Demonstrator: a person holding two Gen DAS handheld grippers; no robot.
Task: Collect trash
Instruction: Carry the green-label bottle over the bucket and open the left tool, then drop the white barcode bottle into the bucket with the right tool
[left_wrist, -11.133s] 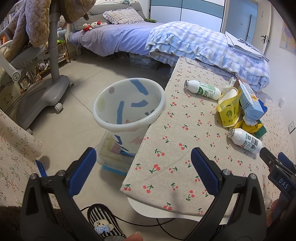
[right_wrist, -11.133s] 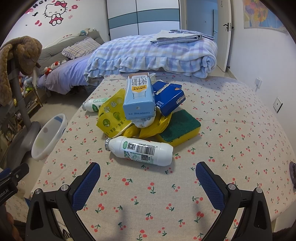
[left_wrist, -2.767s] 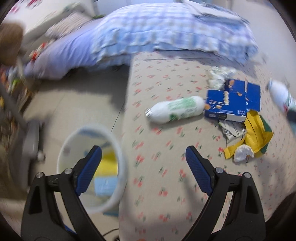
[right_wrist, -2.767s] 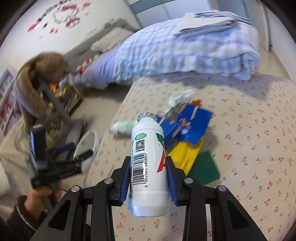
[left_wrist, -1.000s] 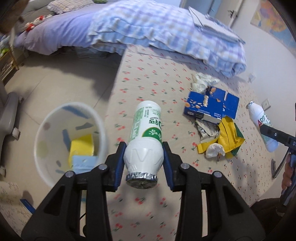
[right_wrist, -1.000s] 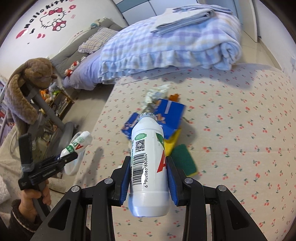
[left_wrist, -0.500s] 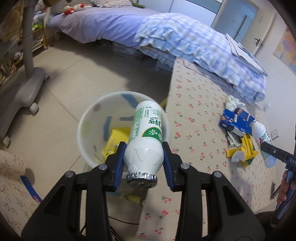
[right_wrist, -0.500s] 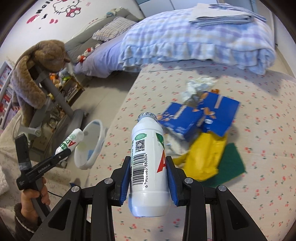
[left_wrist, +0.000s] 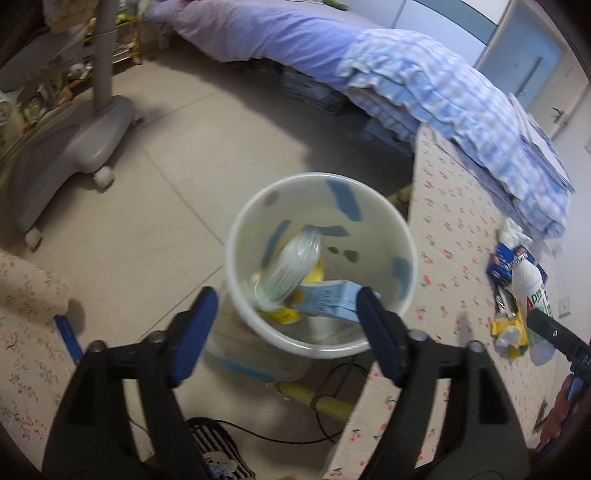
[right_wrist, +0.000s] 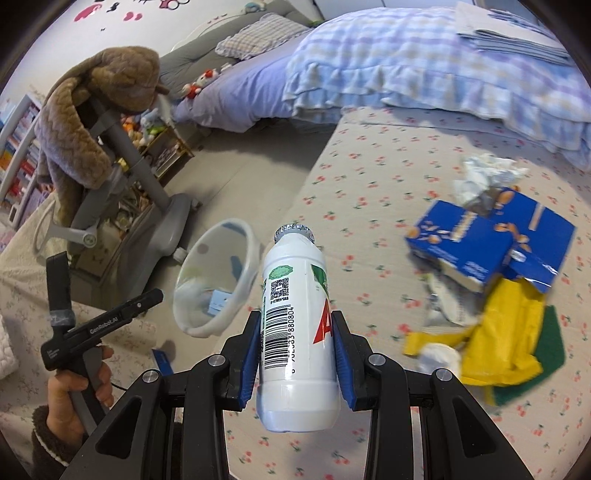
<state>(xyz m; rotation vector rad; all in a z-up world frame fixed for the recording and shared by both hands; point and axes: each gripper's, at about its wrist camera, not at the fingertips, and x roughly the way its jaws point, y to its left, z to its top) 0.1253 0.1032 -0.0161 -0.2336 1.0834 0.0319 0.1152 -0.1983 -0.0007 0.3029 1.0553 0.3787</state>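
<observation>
My left gripper (left_wrist: 284, 325) is open and empty above the white bin (left_wrist: 373, 343) on the floor. A white bottle (left_wrist: 291, 266), blurred, lies inside the bin on a yellow bag and a light blue carton (left_wrist: 332, 301). My right gripper (right_wrist: 295, 347) is shut on a second white bottle (right_wrist: 295, 314), held upright above the cherry-print table (right_wrist: 369, 206). That bottle also shows in the left wrist view (left_wrist: 532, 295). The bin shows in the right wrist view (right_wrist: 243, 284). On the table lie a blue box (right_wrist: 480, 236), crumpled tissue (right_wrist: 480, 177), a yellow bag (right_wrist: 498, 332) and a green sponge (right_wrist: 550, 350).
A grey wheeled stand (left_wrist: 74, 136) is on the floor to the left of the bin. A bed with a checked quilt (left_wrist: 443, 92) stands behind the table. A cable and a striped slipper (left_wrist: 218, 450) lie on the floor below the bin.
My left gripper has opened and let go of its bottle, which now lies in the bin. My right gripper still holds its bottle and has swung left toward the bin.
</observation>
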